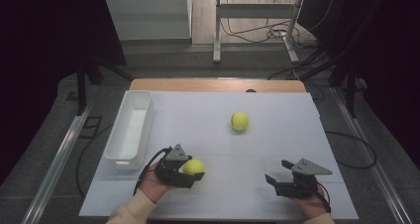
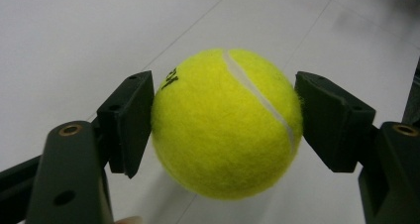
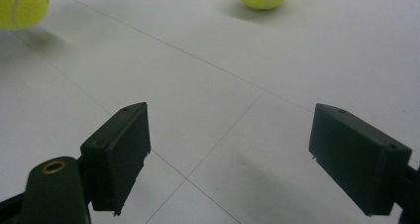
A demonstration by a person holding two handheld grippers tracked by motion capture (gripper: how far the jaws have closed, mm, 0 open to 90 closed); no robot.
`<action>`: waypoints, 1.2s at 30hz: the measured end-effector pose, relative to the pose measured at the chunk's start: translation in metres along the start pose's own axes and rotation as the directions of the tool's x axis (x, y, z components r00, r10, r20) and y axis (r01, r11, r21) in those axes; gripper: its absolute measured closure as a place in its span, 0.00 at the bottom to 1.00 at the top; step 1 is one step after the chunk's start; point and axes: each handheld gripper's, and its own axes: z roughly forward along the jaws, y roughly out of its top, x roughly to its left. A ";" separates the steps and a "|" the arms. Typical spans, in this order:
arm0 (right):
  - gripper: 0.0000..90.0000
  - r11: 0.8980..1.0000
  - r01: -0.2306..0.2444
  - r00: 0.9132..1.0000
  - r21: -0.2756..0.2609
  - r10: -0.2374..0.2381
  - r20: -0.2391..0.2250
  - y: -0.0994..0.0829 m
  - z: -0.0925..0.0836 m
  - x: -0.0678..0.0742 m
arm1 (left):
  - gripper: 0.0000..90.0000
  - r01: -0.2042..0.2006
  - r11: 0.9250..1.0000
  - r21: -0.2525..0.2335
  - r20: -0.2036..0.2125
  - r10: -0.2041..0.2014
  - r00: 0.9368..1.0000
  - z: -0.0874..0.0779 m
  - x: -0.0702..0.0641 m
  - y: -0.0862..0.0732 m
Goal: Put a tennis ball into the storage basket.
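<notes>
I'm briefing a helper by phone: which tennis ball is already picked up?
On the white table, look at the near left, beside the white bin. The held tennis ball sits clamped in the left gripper; the other ball lies free mid-table.

Each black claw, left [image 1: 194,177] and right [image 1: 273,173], carries a grey three-cornered plate on top and trails a black cable. Their blocky pads [image 3: 121,152] are screwed to arms with brass-ringed holes. The sleeves [image 1: 132,210] are cream.

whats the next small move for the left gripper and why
Probably lift: the left gripper is already shut on the near tennis ball, pads against both sides, and the white bin sits just beyond it on the left, a likely place to carry it.
</notes>
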 end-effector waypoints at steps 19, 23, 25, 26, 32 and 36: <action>0.19 1.000 0.001 1.000 -0.015 -0.001 0.009 0.001 -0.002 0.000 | 0.30 0.030 0.996 -0.088 -0.011 -0.031 0.999 -0.021 0.007 0.005; 0.19 1.000 0.000 1.000 -0.017 0.000 0.008 0.001 -0.002 0.000 | 0.30 0.034 0.994 -0.106 -0.020 -0.036 0.999 -0.024 0.008 0.006; 0.19 1.000 0.001 1.000 -0.016 0.000 0.009 0.001 -0.001 0.000 | 0.30 0.038 0.993 -0.114 -0.023 -0.041 0.999 -0.025 0.009 0.006; 0.19 1.000 0.000 1.000 -0.015 0.000 0.008 0.001 -0.001 0.000 | 0.30 0.038 0.993 -0.114 -0.025 -0.041 0.999 -0.026 0.010 0.006; 0.19 1.000 0.001 1.000 -0.013 -0.001 0.009 0.000 -0.001 0.000 | 0.30 0.044 0.990 -0.134 -0.031 -0.048 0.998 -0.030 0.012 0.007; 0.19 1.000 0.002 1.000 -0.015 -0.001 0.013 0.001 -0.001 0.000 | 0.30 0.046 0.987 -0.151 -0.034 -0.052 0.998 -0.034 0.012 0.009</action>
